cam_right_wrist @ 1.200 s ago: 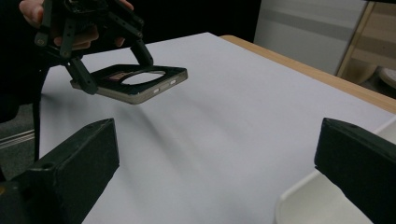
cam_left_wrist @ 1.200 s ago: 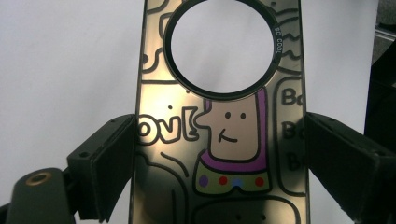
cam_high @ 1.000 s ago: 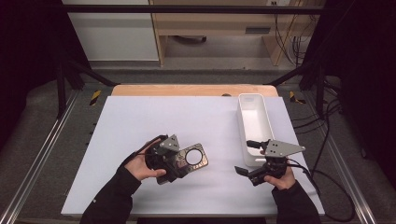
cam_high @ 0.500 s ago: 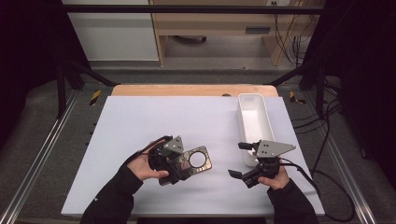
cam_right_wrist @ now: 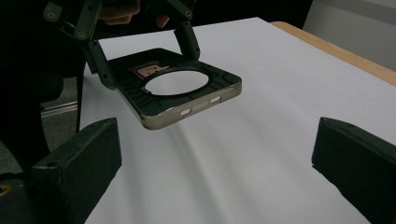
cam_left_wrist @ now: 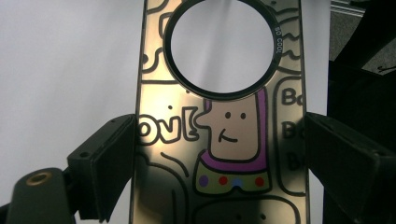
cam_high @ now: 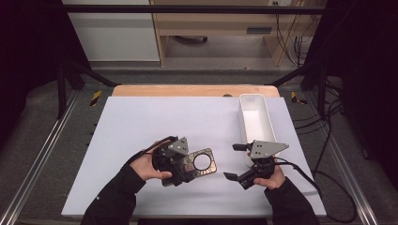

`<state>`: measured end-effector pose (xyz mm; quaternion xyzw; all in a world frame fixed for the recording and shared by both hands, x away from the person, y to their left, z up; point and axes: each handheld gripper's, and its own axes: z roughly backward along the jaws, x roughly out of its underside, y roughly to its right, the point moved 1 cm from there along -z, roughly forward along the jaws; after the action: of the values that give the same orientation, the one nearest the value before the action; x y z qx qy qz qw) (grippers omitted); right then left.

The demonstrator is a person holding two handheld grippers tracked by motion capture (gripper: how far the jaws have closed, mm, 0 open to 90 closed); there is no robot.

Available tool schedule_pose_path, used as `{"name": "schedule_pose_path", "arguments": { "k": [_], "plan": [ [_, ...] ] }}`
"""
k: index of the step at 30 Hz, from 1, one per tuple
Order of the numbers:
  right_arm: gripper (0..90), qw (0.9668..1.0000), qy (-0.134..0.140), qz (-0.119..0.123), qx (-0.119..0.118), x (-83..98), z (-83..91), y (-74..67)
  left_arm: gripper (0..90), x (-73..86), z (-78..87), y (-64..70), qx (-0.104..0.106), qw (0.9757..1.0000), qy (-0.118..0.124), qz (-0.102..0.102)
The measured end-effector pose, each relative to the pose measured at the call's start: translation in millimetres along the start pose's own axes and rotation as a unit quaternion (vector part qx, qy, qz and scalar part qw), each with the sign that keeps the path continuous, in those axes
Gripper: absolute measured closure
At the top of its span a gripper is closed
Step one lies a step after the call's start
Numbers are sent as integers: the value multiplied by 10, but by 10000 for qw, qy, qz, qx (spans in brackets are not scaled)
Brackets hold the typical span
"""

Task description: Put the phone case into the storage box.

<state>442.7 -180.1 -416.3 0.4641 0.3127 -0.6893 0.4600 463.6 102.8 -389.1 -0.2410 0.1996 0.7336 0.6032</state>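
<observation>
We see a wide counter [cam_high: 141,126] covered by a white sheet, and on its far right side a long white tray [cam_high: 256,119] lies lengthwise, pointing away from the person. Nearer the person, the left gripper [cam_high: 187,164] sits left of centre in the left hand [cam_high: 148,166], and the right gripper [cam_high: 237,161] sits to its right in the right hand [cam_high: 272,178], just in front of the tray's near end. The two grippers are apart, facing each other across a bare stretch of sheet. The left gripper's jaws pinch a phone case [cam_left_wrist: 219,116] by its two long edges; in the left gripper view we see one black pad against each side of it. The case is glossy and metallic-looking, printed with cartoon doodles and letters, and it has a large round opening near its far end. In the right gripper view the case [cam_right_wrist: 180,91] is held above the sheet, tilted, with its free end toward the right gripper. The right gripper's jaws are spread wide with nothing between them.
</observation>
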Motion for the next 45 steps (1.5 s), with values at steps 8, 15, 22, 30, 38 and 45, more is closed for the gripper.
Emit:
{"name": "schedule_pose_path", "arguments": {
  "k": [8, 15, 22, 30, 38, 45],
  "plan": [
    [22, 9997, -79, 111, -216, -16, -45, -28, 115, -55, -9, 29, 123, 9999, 22, -104],
    [24, 9991, -76, 166, -379, -7, -70, -43, 115, -94, -29, 45, 212, 9996, 26, -170],
    [26, 9986, -107, 238, -465, 4, -85, -51, 115, -135, -61, 67, 283, 9993, 15, -250],
    [27, 9981, -137, 283, -527, 4, -115, -61, 115, -164, -85, 87, 341, 9989, 28, -335],
    [28, 9972, -197, 370, -617, -25, -180, -95, 116, -218, -96, 121, 391, 9982, 51, -448],
    [37, 9965, -225, 484, -637, -23, -215, -131, 116, -250, -114, 144, 458, 9975, 28, -543]
  ]
}}
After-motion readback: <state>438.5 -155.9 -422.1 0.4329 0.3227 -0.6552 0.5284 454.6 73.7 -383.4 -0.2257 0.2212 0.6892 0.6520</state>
